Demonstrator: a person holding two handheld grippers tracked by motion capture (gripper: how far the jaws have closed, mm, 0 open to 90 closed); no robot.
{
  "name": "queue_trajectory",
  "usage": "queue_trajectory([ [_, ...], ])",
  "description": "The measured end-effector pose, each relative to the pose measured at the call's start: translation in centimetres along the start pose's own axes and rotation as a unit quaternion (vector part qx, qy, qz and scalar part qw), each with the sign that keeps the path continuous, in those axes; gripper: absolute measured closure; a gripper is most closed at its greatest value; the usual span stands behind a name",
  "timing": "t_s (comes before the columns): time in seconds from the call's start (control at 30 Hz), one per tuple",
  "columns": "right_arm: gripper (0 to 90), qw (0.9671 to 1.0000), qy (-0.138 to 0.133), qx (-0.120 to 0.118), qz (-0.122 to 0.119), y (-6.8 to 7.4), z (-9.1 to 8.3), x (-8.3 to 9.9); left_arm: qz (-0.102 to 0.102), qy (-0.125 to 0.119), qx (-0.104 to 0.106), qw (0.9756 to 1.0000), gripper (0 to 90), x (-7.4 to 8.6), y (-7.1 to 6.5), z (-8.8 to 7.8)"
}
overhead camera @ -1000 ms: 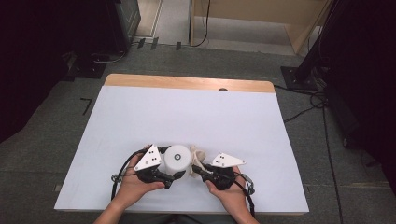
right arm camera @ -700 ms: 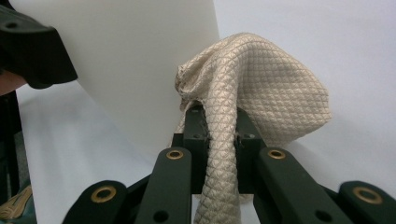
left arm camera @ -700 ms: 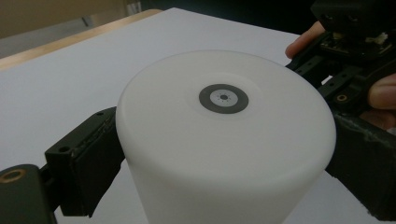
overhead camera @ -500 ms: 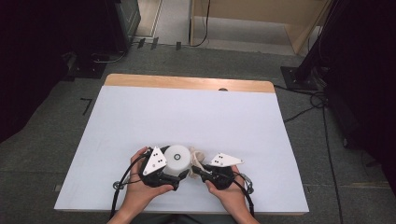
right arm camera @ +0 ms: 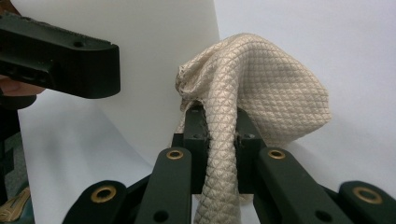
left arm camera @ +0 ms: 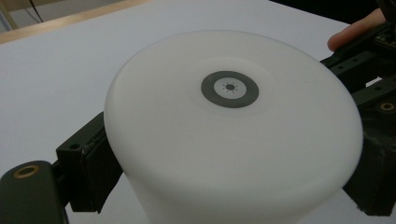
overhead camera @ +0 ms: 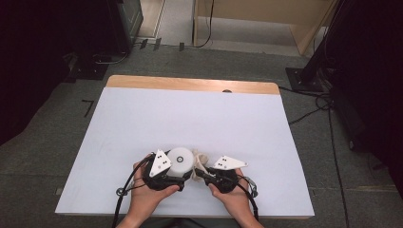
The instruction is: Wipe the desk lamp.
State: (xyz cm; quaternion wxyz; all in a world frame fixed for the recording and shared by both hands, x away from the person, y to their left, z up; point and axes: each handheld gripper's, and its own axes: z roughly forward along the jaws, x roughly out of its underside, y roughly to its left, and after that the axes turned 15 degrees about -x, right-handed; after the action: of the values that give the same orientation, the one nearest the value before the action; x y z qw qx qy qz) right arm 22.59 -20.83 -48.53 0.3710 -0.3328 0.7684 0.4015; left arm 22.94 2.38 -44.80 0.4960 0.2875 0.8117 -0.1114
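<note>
The white container (left arm camera: 233, 135) was clamped by the left tool (overhead camera: 177, 179) at the bench's (overhead camera: 142, 118) six o'clock edge. The beige cloth (right arm camera: 247, 93) was pinched by the right tool (overhead camera: 202, 174), pressed against the container's three o'clock side.

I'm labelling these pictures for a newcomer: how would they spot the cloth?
Look at the near edge of the white table, between the person's hands. Beside the white cylinder, the right hand-held gripper pinches a beige cloth, the one soft, quilted, diamond-patterned thing there.

A white tabletop (overhead camera: 190, 118) with a bare wooden strip along its far edge stands on grey carpet; near its front edge sits a white round container (overhead camera: 181, 159), beige cloth (overhead camera: 201, 158) beside it
</note>
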Motion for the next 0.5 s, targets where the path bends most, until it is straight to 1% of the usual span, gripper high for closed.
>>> queue_trajectory([
  [0.1,80.5,1.0,0.0,0.001,-0.001,0.0,-0.1,0.0,0.011,-0.003,0.004,0.9999,8.5,0.0,0.1,0.0],
  [0.13,80.5,1.0,0.0,0.001,-0.001,0.0,-0.1,0.0,0.011,-0.003,0.004,0.9999,8.5,0.0,0.1,0.0],
  [0.3,80.5,1.0,-0.006,0.0,-0.002,0.0,-0.3,-0.1,0.012,-0.01,0.039,0.9991,8.7,0.0,0.9,0.1],
  [0.37,80.5,1.0,-0.008,-0.001,-0.003,0.1,-0.5,-0.1,0.021,-0.015,0.052,0.9983,8.7,0.0,1.1,0.1],
  [0.4,80.4,1.0,-0.009,0.0,-0.004,0.1,-0.5,-0.2,0.021,-0.015,0.052,0.9983,8.7,0.0,1.1,0.1],
  [0.43,80.4,0.9999,-0.01,0.0,-0.005,0.1,-0.6,-0.2,0.034,-0.02,0.064,0.9971,8.7,-0.2,1.4,0.1],
  [0.5,80.4,0.9999,-0.011,-0.002,-0.007,0.2,-0.7,-0.3,0.049,-0.025,0.081,0.9952,8.7,-0.3,1.7,0.1],
])
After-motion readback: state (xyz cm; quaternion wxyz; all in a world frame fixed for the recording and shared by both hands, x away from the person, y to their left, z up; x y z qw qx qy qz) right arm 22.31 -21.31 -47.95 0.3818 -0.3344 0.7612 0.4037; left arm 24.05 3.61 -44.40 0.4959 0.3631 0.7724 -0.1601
